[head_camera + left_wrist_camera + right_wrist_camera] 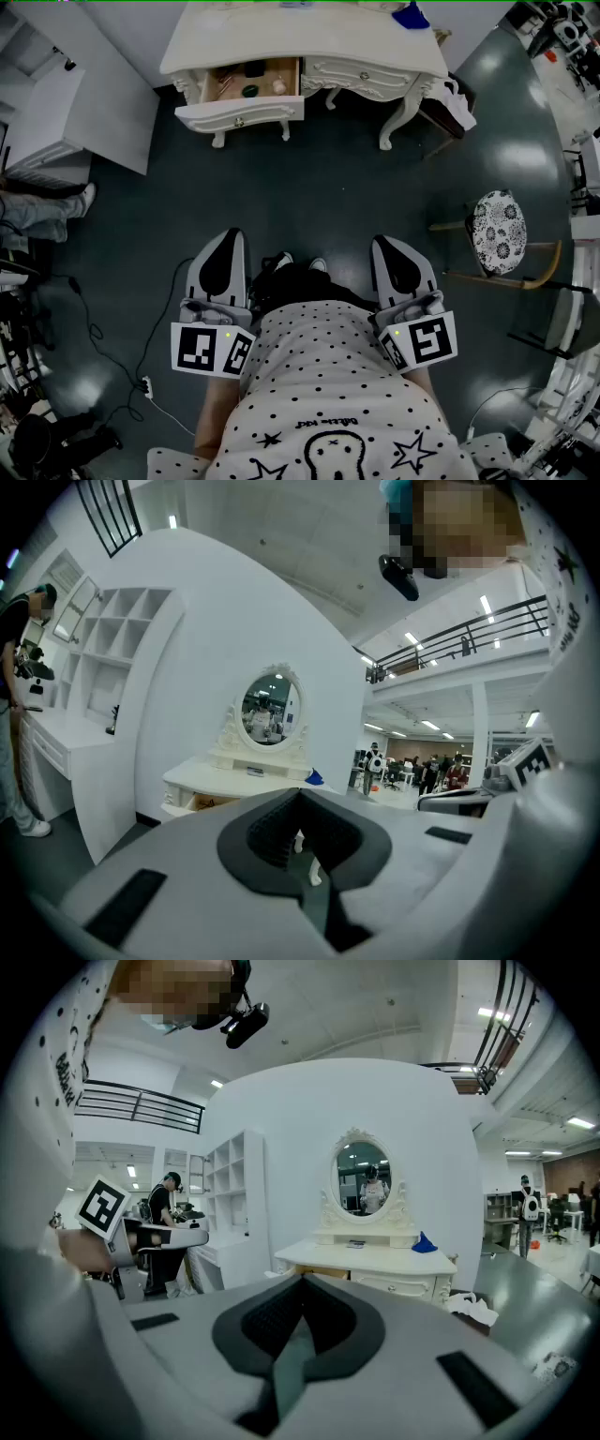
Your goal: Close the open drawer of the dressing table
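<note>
The drawer (240, 111) stands pulled out at the left side of the table (375, 42), with small things (251, 90) inside. It looks stiff and not heavy. I think a slow flat push on its front, near the knob (239, 121), is enough. The left gripper (225, 248) and right gripper (394, 248) are well apart from it, close to the person (328, 394), each with jaws pressed together on nothing.

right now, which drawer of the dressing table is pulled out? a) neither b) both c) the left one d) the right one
c: in the head view the left drawer stands out from the dressing table with its inside showing, while the right drawer sits flush.
</note>
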Demonstrator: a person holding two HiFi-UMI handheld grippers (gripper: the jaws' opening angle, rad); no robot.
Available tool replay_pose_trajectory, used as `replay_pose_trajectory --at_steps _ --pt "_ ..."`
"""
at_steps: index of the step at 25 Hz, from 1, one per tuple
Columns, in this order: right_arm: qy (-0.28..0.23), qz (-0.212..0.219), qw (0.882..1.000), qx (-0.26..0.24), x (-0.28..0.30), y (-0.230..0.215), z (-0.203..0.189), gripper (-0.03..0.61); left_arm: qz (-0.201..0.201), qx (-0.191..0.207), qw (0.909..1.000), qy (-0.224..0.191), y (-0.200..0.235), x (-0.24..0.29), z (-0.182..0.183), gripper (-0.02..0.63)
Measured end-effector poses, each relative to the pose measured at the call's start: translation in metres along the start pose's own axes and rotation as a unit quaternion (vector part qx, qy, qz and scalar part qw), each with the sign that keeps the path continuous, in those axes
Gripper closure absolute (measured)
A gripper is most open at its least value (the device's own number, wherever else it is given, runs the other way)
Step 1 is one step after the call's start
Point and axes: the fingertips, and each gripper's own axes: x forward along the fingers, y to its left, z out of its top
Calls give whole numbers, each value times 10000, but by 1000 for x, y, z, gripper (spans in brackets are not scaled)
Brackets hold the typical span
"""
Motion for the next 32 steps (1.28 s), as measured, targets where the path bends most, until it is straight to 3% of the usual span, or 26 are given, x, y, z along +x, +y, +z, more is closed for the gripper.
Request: replay_pose_trajectory --at_steps 17,22,32 --pt "-4 91 10000 34 -9 -15 -7 569 -27 -120 9999 69 -22 7 -12 601" --pt "-19 240 9992 308 -6 -16 -9 569 0 -110 9999 122 -18 10 -11 601" --pt "150 34 9992 364 24 -25 -9 569 -121 -113 9996 216 6 44 -7 601"
